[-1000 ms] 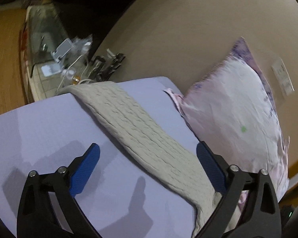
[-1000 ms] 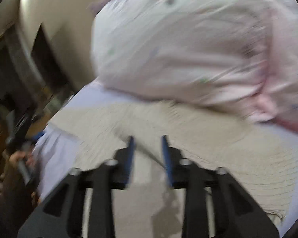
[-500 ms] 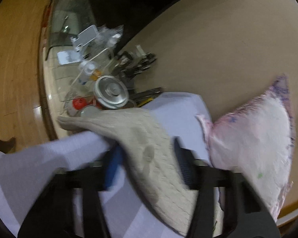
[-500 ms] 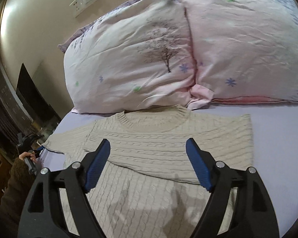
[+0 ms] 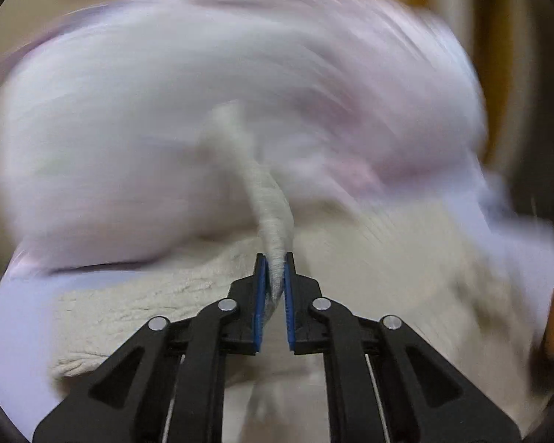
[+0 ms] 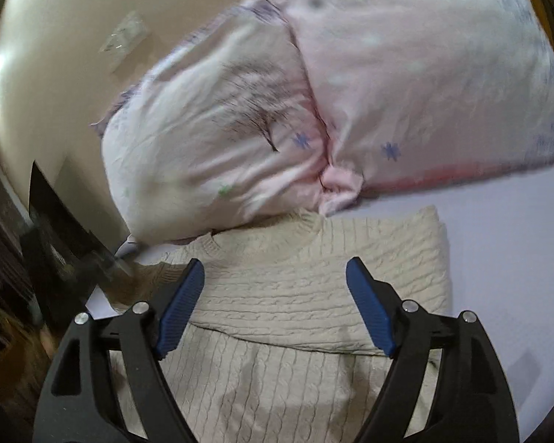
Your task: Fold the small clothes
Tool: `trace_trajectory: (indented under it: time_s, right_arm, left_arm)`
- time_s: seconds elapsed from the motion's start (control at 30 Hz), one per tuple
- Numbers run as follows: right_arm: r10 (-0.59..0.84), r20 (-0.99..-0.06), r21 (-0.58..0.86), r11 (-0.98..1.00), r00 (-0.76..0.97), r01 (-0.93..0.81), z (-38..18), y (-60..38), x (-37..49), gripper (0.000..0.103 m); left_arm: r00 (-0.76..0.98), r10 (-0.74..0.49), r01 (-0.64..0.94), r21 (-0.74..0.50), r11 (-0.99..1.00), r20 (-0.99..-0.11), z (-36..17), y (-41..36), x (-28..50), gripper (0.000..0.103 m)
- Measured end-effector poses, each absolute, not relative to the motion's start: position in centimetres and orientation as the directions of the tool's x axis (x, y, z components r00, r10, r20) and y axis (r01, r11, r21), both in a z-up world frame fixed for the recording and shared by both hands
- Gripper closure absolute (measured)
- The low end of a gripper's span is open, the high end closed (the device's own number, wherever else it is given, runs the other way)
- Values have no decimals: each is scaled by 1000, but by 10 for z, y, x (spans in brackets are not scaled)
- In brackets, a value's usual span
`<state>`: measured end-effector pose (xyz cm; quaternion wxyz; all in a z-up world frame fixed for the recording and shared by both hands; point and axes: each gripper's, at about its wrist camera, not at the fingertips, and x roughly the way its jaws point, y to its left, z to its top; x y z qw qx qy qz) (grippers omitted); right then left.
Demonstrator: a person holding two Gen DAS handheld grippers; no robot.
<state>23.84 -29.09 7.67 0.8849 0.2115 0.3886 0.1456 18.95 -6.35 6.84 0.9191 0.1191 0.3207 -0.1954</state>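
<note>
**Sleeve pinched on the left, right fingers spread above the body**

Fingers (image 5: 261, 291) of the left gripper (image 5: 275, 280) are closed tight on a strip of the cream cable-knit sweater (image 6: 314, 284), most likely its sleeve (image 5: 271, 214), which rises toward 12 o'clock in the blurred left view. The right gripper (image 6: 275, 302) is spread wide and holds nothing, hovering above the sweater's chest. The sweater lies flat on the lavender sheet (image 6: 506, 243), its collar at 12 o'clock touching the pink pillows (image 6: 406, 85).

The knit looks soft, thick and light; it should drape and sag instead of holding a crease, so cuffs, hems and fold edges offer the surest grip. Pillows crowd 12 o'clock; open sheet lies toward 3 o'clock, and the bed's edge sits near 9 o'clock.
</note>
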Motion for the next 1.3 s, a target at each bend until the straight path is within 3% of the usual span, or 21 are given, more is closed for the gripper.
trace_trajectory:
  time_s: [0.07, 0.13, 0.17, 0.2, 0.27, 0.4, 0.57, 0.67, 0.77, 0.87, 0.93, 0.97, 1.07, 1.23, 1.3]
  right_arm:
    - [416, -656, 504, 863, 630, -46, 66, -302, 244, 25]
    - [425, -677, 536, 844, 600, 6, 54, -318, 249, 32]
    - [434, -683, 552, 834, 588, 26, 48, -324, 251, 37]
    - [443, -686, 566, 823, 577, 41, 43, -329, 254, 42]
    - [469, -696, 592, 803, 544, 65, 32, -330, 261, 49]
    - [500, -717, 600, 797, 486, 65, 17, -311, 278, 53]
    - [482, -752, 574, 814, 449, 87, 0, -292, 298, 55]
    - [497, -735, 583, 811, 461, 56, -4, -283, 308, 92]
    - [466, -678, 595, 802, 568, 52, 18, -292, 297, 93]
    - [340, -669, 540, 834, 661, 117, 39, -316, 272, 93]
    - [265, -721, 477, 861, 640, 180, 36, -326, 263, 89]
    - [252, -748, 458, 866, 614, 202, 32, -329, 259, 77]
    - [249, -774, 450, 863, 583, 228, 26, -342, 228, 28]
    - [215, -791, 411, 881, 573, 236, 25, -363, 151, 25]
    - [265, -798, 446, 865, 542, 232, 16, -372, 123, 30]
  left_arm:
    - [658, -265, 549, 209, 809, -705, 34, -118, 169, 92]
    - [637, -286, 589, 212, 780, -715, 27, -121, 147, 90]
    - [645, -294, 580, 201, 790, -705, 32, -112, 139, 78]
    - [656, -304, 561, 178, 808, -691, 38, -99, 133, 56]
    - [690, -313, 500, 117, 858, -652, 53, -58, 118, 40]
    - [703, -264, 381, 37, 924, -660, 60, 11, 91, 40]
    - [644, -284, 226, -178, 958, -711, 41, 89, 63, 38]
    - [633, -304, 163, -261, 952, -712, 31, 111, 54, 37]
    - [621, -331, 129, -324, 937, -710, 24, 127, 49, 37]
    - [620, -347, 128, -345, 930, -704, 21, 134, 40, 34]
    - [617, -356, 137, -350, 927, -702, 21, 136, 35, 33]
    - [616, -357, 138, -350, 927, -702, 20, 135, 34, 33]
    - [612, -368, 133, -368, 920, -700, 17, 138, 28, 33]
    - [602, -428, 139, -439, 888, -674, 13, 147, 12, 33]
    - [599, -456, 149, -468, 871, -658, 12, 150, 4, 34]
